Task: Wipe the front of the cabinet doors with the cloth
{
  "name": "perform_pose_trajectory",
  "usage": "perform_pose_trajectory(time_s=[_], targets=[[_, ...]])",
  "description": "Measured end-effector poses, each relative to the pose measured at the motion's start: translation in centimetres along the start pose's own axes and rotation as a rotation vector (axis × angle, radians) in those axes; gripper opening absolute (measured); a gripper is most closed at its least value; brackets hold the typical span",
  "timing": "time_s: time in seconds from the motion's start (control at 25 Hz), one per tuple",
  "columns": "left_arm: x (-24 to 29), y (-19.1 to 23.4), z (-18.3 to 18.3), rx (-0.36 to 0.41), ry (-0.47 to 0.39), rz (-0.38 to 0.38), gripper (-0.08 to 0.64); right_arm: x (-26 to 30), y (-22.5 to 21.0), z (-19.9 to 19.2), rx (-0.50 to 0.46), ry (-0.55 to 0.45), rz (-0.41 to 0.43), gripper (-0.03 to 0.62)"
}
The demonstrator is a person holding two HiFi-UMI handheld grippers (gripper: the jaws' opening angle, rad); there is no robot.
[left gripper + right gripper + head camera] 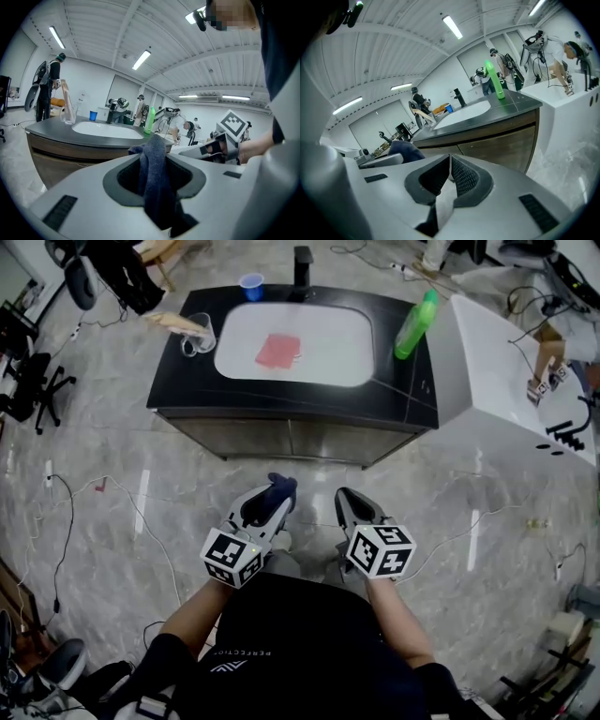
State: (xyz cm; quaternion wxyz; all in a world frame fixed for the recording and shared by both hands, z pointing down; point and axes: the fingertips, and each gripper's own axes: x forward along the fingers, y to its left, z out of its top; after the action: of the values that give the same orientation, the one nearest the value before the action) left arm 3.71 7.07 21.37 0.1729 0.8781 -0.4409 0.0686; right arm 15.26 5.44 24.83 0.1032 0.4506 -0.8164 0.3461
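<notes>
With the left gripper [270,501] clamped on the dark blue cloth [153,174] and the right gripper [449,169] pinched together on nothing, only a small tuft pokes past the jaws, so rubbing the cabinet doors [291,439], well ahead, could scrape plastic on them or tug the cloth loose.

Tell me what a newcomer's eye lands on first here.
First comes the dark blue cloth clamped in the left gripper, held low in front of the person and short of the cabinet. Beyond it stands the black-topped vanity with its white basin, a flat red item lying in the basin and a green bottle at the counter's right end. The right gripper is shut on nothing.
</notes>
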Motion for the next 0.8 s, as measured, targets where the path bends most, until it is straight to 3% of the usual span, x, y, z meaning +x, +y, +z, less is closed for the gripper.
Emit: perform_pose_trajectory(time_s=[0.48,0.8], targets=[[-2.1,0.5,2.1,0.016,-0.045,0.081,0.127,-1.2,3.2,2.3,-0.104,-0.051,0.054,0.038],[-2.8,0.9,2.0,-0.021,-0.059,0.101,0.127,-0.7,4.4,2.0,-0.155,-0.027,0.087,0.035]])
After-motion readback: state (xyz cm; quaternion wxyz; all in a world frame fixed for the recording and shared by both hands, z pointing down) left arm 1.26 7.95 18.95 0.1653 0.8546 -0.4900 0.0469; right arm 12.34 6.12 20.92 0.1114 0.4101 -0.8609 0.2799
